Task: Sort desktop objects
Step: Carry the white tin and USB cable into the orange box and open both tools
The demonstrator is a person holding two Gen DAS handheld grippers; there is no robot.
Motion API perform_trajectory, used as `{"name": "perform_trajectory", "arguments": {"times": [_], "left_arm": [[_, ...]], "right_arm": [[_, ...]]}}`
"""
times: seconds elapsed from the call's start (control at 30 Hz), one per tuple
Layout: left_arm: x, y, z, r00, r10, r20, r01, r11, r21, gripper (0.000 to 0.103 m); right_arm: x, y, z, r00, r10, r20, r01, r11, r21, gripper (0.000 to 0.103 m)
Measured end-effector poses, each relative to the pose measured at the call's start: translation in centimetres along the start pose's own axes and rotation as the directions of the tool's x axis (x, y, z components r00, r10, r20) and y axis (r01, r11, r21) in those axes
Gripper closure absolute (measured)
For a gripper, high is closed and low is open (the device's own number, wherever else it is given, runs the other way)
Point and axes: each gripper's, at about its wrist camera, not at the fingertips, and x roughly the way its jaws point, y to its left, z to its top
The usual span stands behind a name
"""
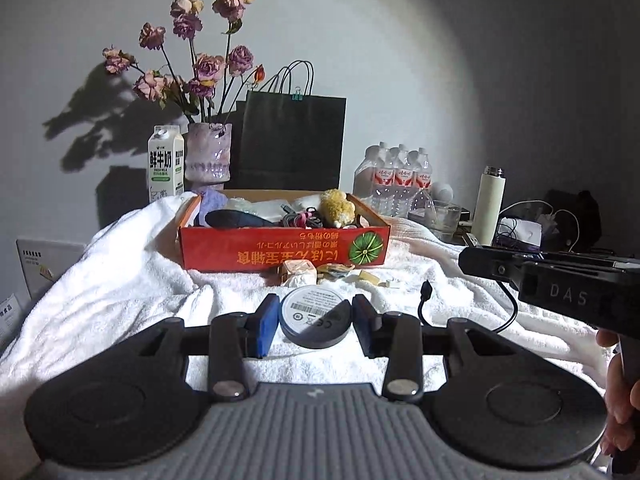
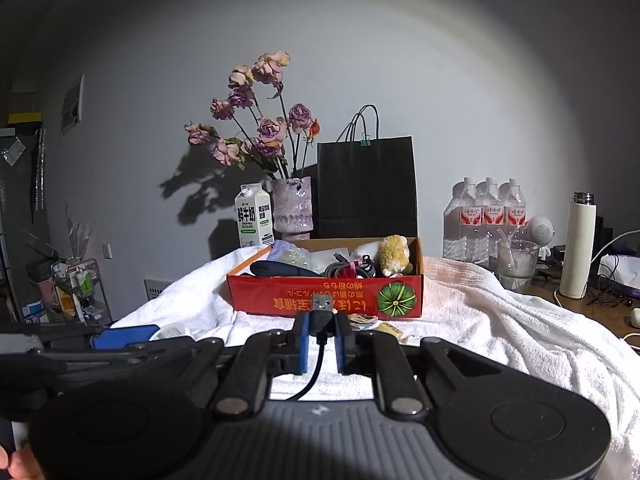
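A round grey puck-shaped device (image 1: 315, 316) with a label lies on the white towel (image 1: 120, 280), a black cable (image 1: 508, 312) running from it. My left gripper (image 1: 315, 326) is open, its blue pads on either side of the puck, apart from it. My right gripper (image 2: 323, 334) is shut on the cable's USB plug (image 2: 322, 310), held above the towel in front of the red cardboard box (image 2: 324, 298). The box (image 1: 280, 250) holds cables, a dark case and a yellow plush toy (image 1: 337, 206).
Small wrapped items (image 1: 298, 272) lie before the box. Behind it stand a milk carton (image 1: 165, 168), a vase of dried roses (image 1: 208, 152), a black paper bag (image 1: 292, 144), water bottles (image 1: 396, 176), a glass (image 1: 444, 216) and a white flask (image 1: 490, 204).
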Motion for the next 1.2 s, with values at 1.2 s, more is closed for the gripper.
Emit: {"name": "perform_trajectory", "arguments": {"times": [1.2], "left_arm": [[33.8,4.5,11.1,0.954,0.077,-0.289,-0.097,0.994,-0.053,0.061]], "right_arm": [[36.5,-11.2,9.1,0.854,-0.085,-0.514,0.149,0.985,0.084,0.088]]}}
